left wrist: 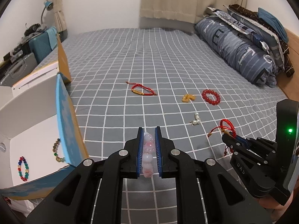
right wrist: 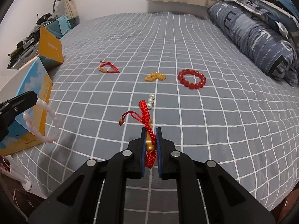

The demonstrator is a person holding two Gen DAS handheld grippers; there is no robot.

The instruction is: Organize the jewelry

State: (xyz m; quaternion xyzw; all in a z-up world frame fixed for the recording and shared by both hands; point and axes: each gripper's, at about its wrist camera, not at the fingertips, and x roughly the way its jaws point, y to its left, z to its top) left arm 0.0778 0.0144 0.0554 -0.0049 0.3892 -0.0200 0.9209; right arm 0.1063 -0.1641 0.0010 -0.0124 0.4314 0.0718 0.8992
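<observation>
My left gripper (left wrist: 149, 130) is shut on a pale pink bead bracelet (left wrist: 148, 150), which dangles from it above the bed in the right wrist view (right wrist: 46, 123). My right gripper (right wrist: 151, 129) is shut on a red braided cord bracelet with a gold tube (right wrist: 147, 119), lifted off the sheet. On the grey checked bed lie a red cord bracelet (left wrist: 143, 90), amber beads (left wrist: 188, 98), a red bead bracelet (left wrist: 211, 96) and pearls (left wrist: 196, 121). To the left, an open white-lined box (left wrist: 37, 130) holds a multicoloured bead bracelet (left wrist: 23, 168) and a brown-green one (left wrist: 57, 149).
A rolled quilt and pillows (left wrist: 243, 46) line the bed's right side. An upright yellow box flap (left wrist: 63, 59) stands behind the open box. Beyond the bed's left edge are a teal suitcase (left wrist: 43, 44) and a desk lamp (left wrist: 47, 4). Curtains hang at the far wall.
</observation>
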